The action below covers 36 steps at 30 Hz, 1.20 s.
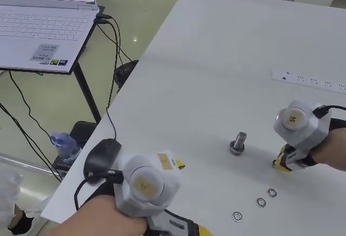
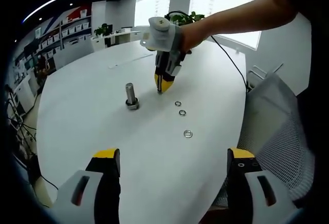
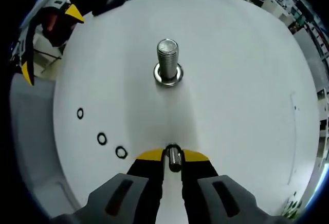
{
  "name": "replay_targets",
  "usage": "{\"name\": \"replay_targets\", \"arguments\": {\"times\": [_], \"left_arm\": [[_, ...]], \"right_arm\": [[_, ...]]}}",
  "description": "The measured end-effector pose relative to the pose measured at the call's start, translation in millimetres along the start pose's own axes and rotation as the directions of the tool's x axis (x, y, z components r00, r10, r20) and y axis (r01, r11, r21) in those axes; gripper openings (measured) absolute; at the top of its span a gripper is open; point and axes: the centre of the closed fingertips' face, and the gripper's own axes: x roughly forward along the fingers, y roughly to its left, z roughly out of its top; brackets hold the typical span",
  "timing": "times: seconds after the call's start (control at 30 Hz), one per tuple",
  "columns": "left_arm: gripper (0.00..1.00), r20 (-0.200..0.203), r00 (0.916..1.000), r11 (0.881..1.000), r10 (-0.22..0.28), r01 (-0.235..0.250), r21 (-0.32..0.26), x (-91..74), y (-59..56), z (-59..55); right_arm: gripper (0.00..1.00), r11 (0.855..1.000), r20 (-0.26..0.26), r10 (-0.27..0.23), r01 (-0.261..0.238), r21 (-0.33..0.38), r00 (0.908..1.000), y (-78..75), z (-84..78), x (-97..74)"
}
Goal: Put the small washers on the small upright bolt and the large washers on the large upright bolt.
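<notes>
**Q:** Tool poses?
**A:** The right tool (image 3: 174, 154) points tip-down at the bench (image 1: 216, 57), clenched on the small bolt (image 3: 175, 160). The left tool (image 2: 174, 154) sits low at the bench edge, jaws released and wide apart.
**Q:** Anything unclear?
**A:** Washer sizes are too small to tell.
**Q:** Task items?
**A:** The large bolt (image 1: 238, 143) stands upright. Three washers (image 1: 261, 202) lie in a row near it.

Head view: high, tilted down-forward over the plain white tabletop (image 1: 216, 57). Left gripper view: low at its edge, own jaws wide, faces the right gripper (image 2: 162, 84) well ahead. Right gripper view: close, steeply down, small grey steel bolt (image 3: 175, 158) pinched in its claw. All share the large upright steel bolt (image 1: 238, 142), ahead of each claw, and three small steel washers (image 1: 260, 202).
</notes>
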Motion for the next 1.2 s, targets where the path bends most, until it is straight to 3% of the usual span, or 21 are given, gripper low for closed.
{"name": "replay_targets", "arguments": {"times": [0.27,0.57,0.7,1.0,1.2], "left_arm": [[0.85,-0.017,0.9998,1.0,0.01,-0.009,0.024,-0.7,2.5,-2.0],[0.86,0.02,0.9997,0.999,0.016,-0.016,0.033,-1.7,3.1,5.6],[0.87,0.008,0.9998,0.998,0.017,-0.017,0.054,-1.6,3.3,4.2],[0.87,-0.026,0.9997,0.996,0.005,-0.003,0.091,-1.0,-0.2,0.0],[0.87,-0.03,0.9995,0.996,0.008,-0.005,0.092,-2.9,-0.6,0.0]], "right_arm": [[0.13,1.0,0.0,-0.001,0.001,0.001,1.0,-2.6,0.0,1.6],[0.16,1.0,0.016,-0.005,0.005,0.003,0.9999,-3.1,2.5,-1.5],[0.2,1.0,0.029,-0.009,0.009,0.006,0.9995,-3.8,3.6,-5.6],[0.26,0.999,0.087,-0.031,0.032,-0.01,0.9957,-5.6,14.0,-24.7],[0.27,0.998,0.14,-0.036,0.042,-0.039,0.9895,2.8,24.3,-41.2]]}}
